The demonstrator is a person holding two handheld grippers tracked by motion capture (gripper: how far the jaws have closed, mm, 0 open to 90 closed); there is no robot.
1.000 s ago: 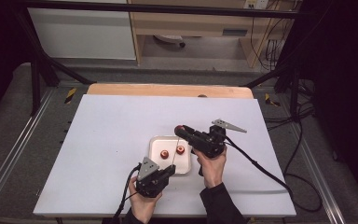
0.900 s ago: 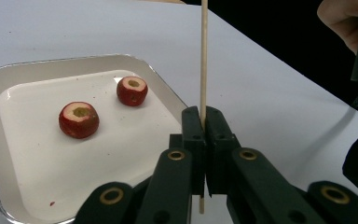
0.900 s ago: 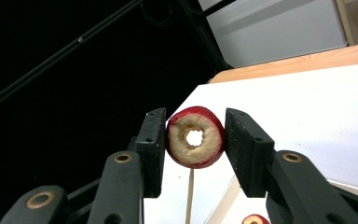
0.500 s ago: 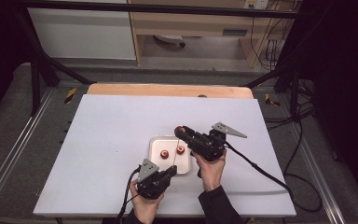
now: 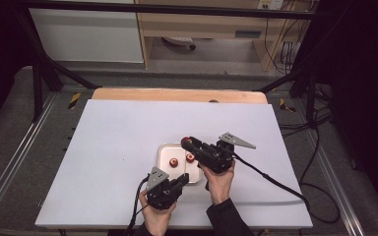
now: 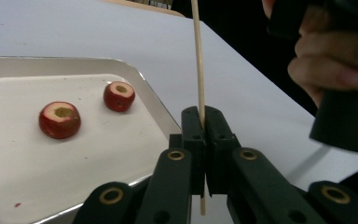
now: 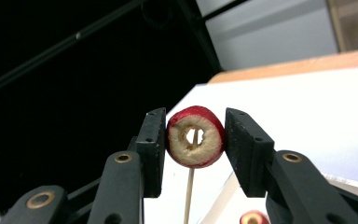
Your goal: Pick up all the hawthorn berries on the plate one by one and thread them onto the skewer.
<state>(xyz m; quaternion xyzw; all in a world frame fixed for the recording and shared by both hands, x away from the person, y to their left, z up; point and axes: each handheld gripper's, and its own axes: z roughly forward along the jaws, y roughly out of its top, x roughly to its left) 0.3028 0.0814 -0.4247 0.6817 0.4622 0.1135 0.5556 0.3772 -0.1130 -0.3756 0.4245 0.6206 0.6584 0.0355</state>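
Right gripper [image 7: 195, 140] clamped on a red fruit ring [image 7: 196, 136], one jaw pressed to each side of the peel, cut face and cored hole turned toward the camera. Through that hole and below the ring, a thin wooden stick [image 7: 189, 196] seen standing upright. In the high view, right gripper [image 5: 189, 143] held above the table over the far right corner of the tray, ring [image 5: 186, 142] at its tip, right hand [image 5: 219, 178] wrapped round the handle, grey three-cornered plate sticking out to the right, cable trailing off toward the table's right edge

Left gripper [image 6: 204, 140] closed tight on the stick [image 6: 197, 60], jaws nearly meeting with only the stick between them, stick rising straight up out of the frame and a short end poking out below the jaws. In the high view, left gripper [image 5: 170, 189] low near the front edge of the table, just beside the tray's near right corner, left hand [image 5: 156, 216] beneath it

Beyond the tools: white tray [image 5: 165, 167] lying flat near the middle of the white table [image 5: 108, 142]; on the tray two more red cored fruit pieces [image 6: 59, 120], [image 6: 119, 96], holes facing up, close together but apart, lying free of both grippers
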